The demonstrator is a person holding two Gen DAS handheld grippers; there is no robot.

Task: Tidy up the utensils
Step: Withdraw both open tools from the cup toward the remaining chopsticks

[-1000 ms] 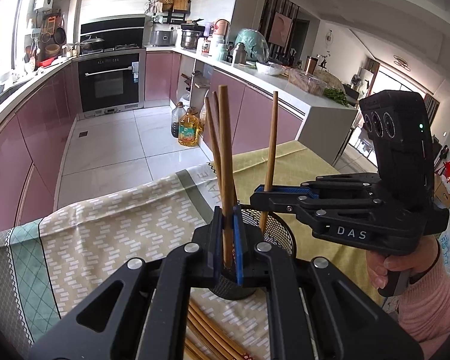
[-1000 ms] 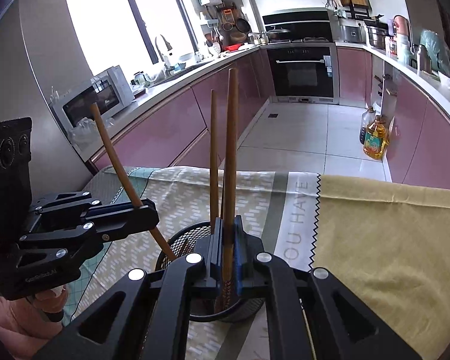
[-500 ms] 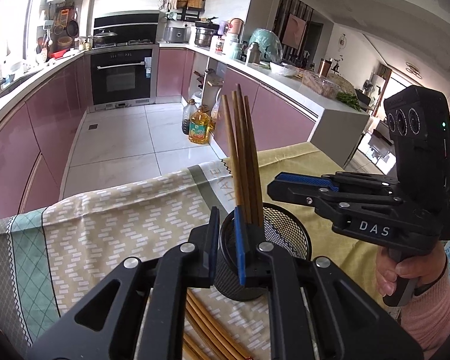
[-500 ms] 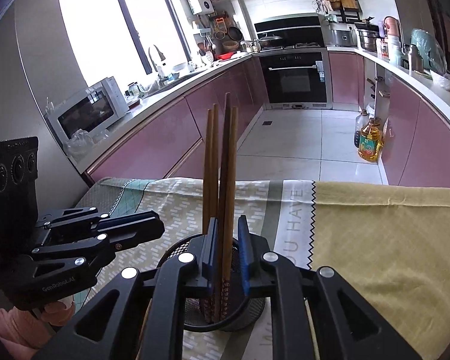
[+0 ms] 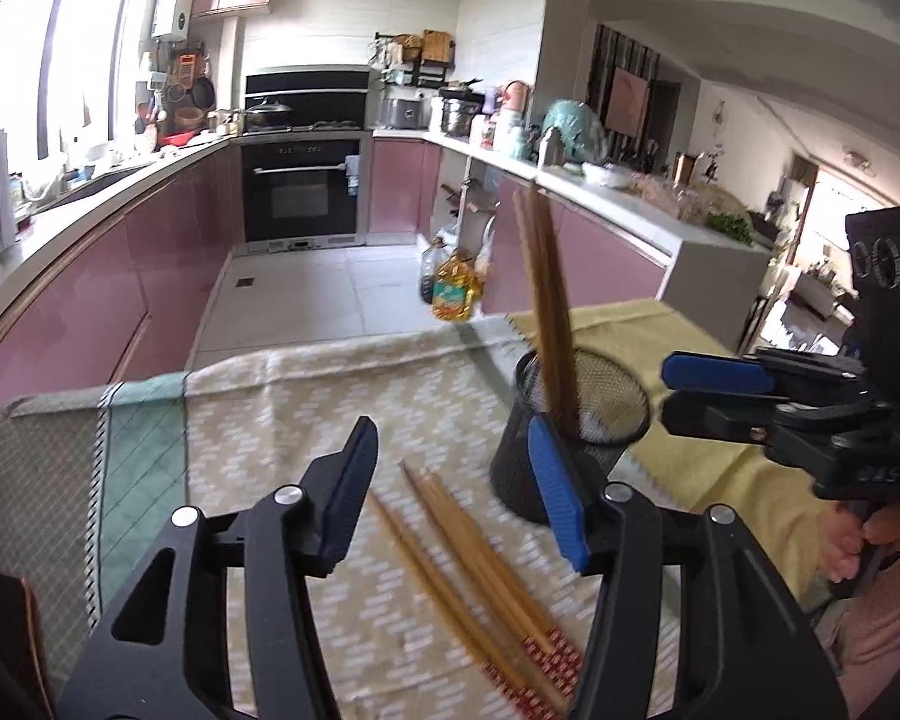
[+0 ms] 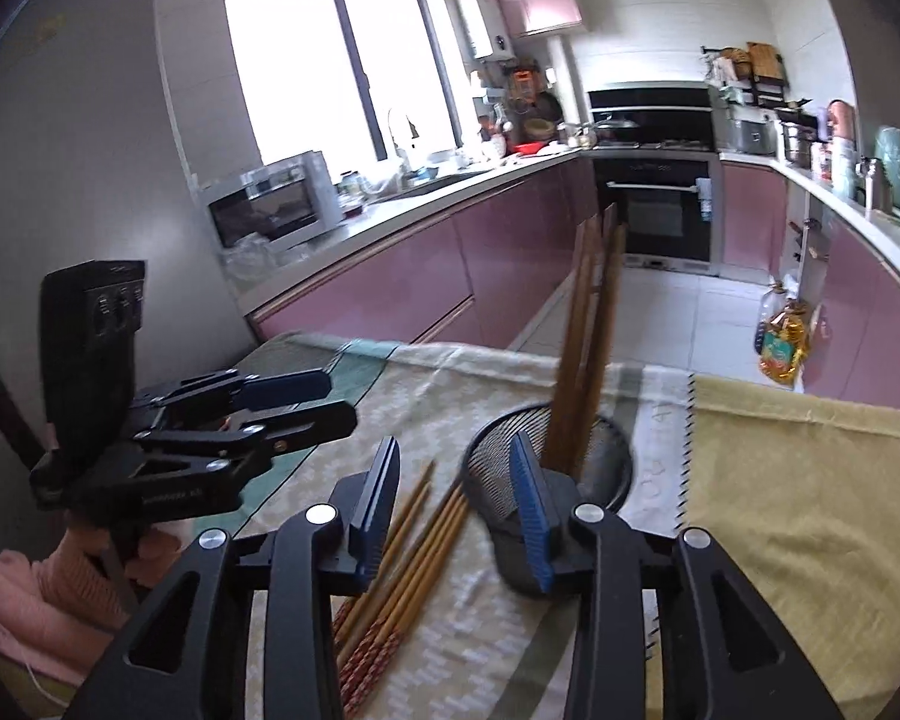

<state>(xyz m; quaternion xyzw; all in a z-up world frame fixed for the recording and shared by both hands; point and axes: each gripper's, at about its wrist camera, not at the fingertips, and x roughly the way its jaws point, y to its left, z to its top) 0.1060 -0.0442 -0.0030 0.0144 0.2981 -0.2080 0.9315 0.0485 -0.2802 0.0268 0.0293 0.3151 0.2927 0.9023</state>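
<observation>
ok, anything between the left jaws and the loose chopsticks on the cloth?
Nothing visible. The loose chopsticks lie bare on the cloth just below the left gripper, whose jaws are opening and empty. The mesh holder stands to their right, off the path.

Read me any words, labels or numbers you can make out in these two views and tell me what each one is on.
"DAS", blurred but just legible: on the body of the right gripper.
White lettering on the body of the left gripper: too small and blurred to read.
Large grey letters on the tablecloth: partly hidden by the mesh holder, not readable.
Label on the oil bottle: blurred.
Oven display: too small.
</observation>
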